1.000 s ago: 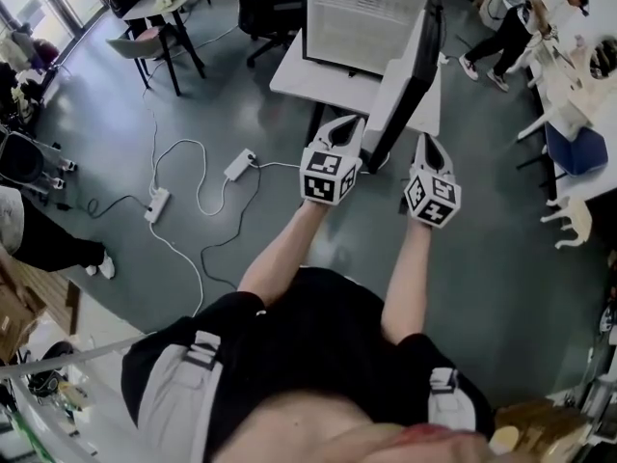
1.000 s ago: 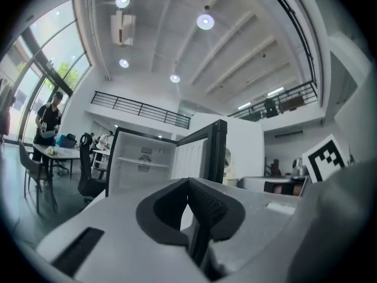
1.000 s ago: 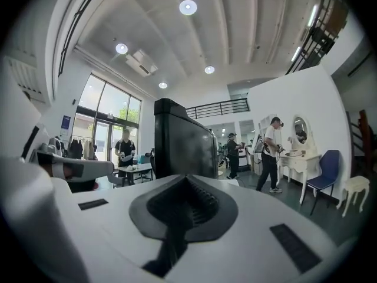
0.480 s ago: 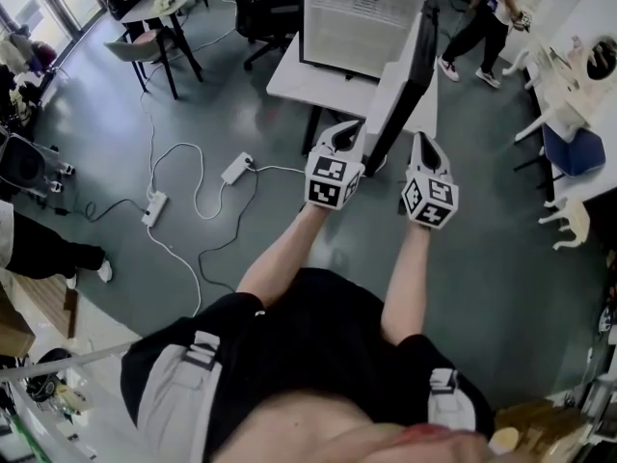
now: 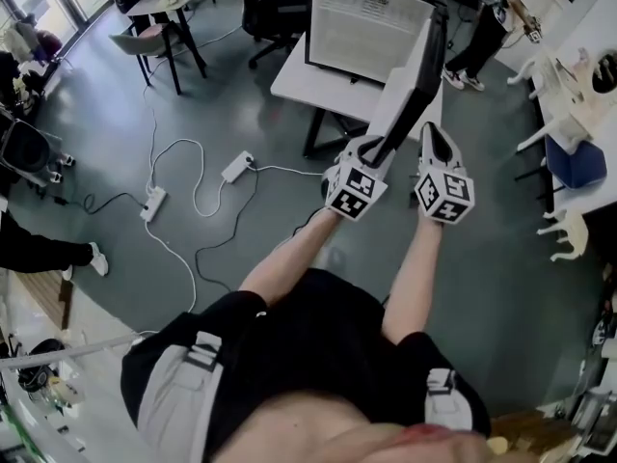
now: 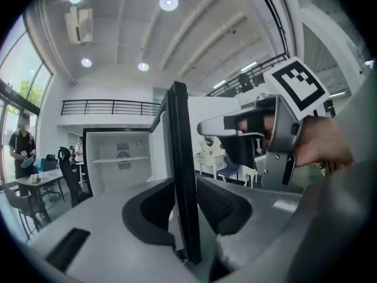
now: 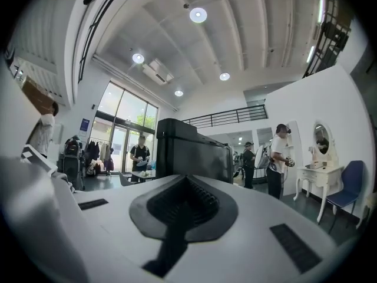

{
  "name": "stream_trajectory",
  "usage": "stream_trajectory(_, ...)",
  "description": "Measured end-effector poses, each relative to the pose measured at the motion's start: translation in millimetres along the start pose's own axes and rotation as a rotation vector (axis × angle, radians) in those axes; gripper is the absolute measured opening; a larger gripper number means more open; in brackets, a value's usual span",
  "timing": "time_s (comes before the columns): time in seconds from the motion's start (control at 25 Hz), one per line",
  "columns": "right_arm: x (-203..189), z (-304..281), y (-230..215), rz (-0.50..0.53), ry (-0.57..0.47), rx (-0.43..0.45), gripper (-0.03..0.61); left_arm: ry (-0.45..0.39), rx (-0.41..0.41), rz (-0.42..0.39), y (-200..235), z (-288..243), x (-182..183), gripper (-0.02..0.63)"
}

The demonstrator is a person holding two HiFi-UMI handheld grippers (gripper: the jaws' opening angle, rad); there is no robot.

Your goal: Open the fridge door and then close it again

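A small fridge (image 5: 371,27) stands open on a white table (image 5: 308,80), its white inside (image 6: 121,158) showing. Its black door (image 5: 416,75) swings out toward me. My left gripper (image 5: 374,150) straddles the door's free edge (image 6: 181,175). The jaws are opening, with the edge between the pads and a gap showing on the left pad's side. My right gripper (image 5: 436,135) hovers just right of the door, shut and empty, and appears in the left gripper view (image 6: 206,125). In the right gripper view its shut tips (image 7: 185,199) face the fridge's dark outside (image 7: 191,149).
Power strips and white cables (image 5: 154,201) trail over the grey floor at left. Desks and chairs (image 5: 145,41) stand at the back left. A blue chair (image 5: 576,154) and white furniture are at right, where a person (image 5: 487,22) stands near the table.
My left gripper has moved right, from beside the door to around its free edge, and its jaws have parted. The right gripper has risen slightly beside the door.
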State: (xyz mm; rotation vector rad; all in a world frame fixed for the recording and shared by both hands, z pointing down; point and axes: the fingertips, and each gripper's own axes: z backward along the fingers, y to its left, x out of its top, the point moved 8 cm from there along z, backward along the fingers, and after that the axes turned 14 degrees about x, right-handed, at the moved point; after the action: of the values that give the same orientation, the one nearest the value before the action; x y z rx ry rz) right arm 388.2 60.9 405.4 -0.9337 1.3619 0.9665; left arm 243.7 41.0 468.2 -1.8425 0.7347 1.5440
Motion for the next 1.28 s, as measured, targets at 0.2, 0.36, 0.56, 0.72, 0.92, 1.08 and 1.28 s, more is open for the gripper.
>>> stream_trajectory(0.2, 8.0, -16.1, 4.4, 0.03, -0.014, 0.047, -0.006, 0.012, -0.008, 0.006, -2.0, -13.8, -5.0, 0.111)
stream_trajectory(0.36, 4.7, -28.9, 13.7, 0.02, -0.026, 0.092, -0.006, 0.022, 0.002, 0.02, -2.6, -23.9, -10.9, 0.118)
stream_trajectory(0.56, 2.6, -59.2, 28.2, 0.021, -0.042, 0.184, -0.006, 0.025, 0.081, 0.032, 27.4, -24.9, -16.3, 0.12)
stream_trajectory(0.72, 0.9, -99.8, 47.5, 0.035, -0.039, 0.265, -0.006, 0.04, 0.177, 0.091, 71.3, -27.1, -23.2, 0.107)
stream_trajectory(0.92, 2.4, -164.3, 73.4, 0.067, -0.038, 0.332, -0.006, 0.019, 0.236, 0.132, 144.8, -36.2, -29.5, 0.084)
stream_trajectory(1.08, -0.3, -223.8, 86.5, 0.099, -0.033, 0.35, -0.006, -0.012, 0.228, 0.152, 208.0, -53.0, -35.5, 0.085)
stream_trajectory(1.28, 0.4, -309.1, 87.1, 0.141, -0.014, 0.318, -0.006, -0.036, 0.182, 0.158, 287.9, -97.8, -38.9, 0.086)
